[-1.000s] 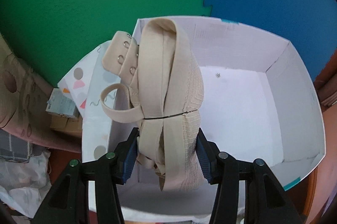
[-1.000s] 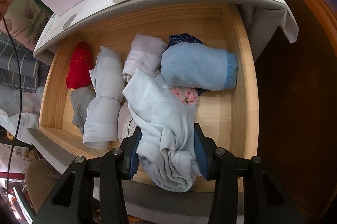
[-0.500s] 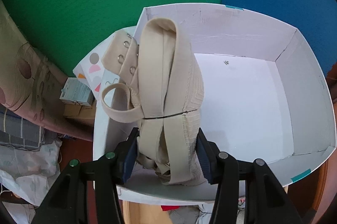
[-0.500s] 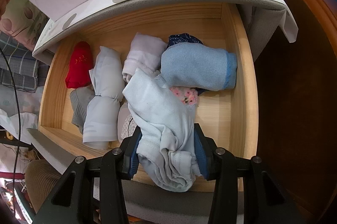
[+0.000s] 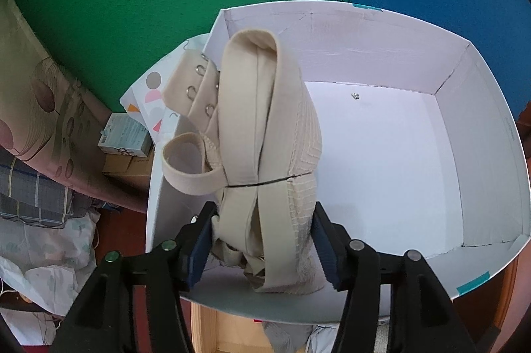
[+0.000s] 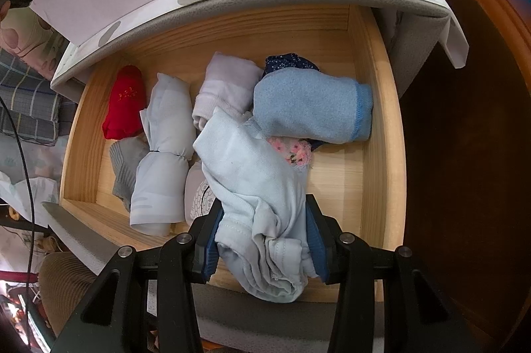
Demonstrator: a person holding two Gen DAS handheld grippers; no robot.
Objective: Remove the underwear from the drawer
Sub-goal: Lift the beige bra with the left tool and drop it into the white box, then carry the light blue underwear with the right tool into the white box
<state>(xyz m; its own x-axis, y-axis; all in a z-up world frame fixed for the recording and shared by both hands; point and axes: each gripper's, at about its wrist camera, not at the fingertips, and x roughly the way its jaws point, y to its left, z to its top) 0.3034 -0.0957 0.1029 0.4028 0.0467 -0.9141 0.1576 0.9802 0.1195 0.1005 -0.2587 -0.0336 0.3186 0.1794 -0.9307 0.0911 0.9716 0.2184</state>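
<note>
Left tool (image 5: 262, 245) jaws just widened around beige bra (image 5: 265, 127) (over box (image 5: 491, 153)).

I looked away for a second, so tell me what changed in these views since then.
The left tongs carried the beige bra further over the white shoebox, which now fills more of that view. Their jaws have just been opening, with the bra between the pads. The right tongs stayed put, clamped on the pale blue underwear above the wooden drawer; its contents are unchanged.
</note>
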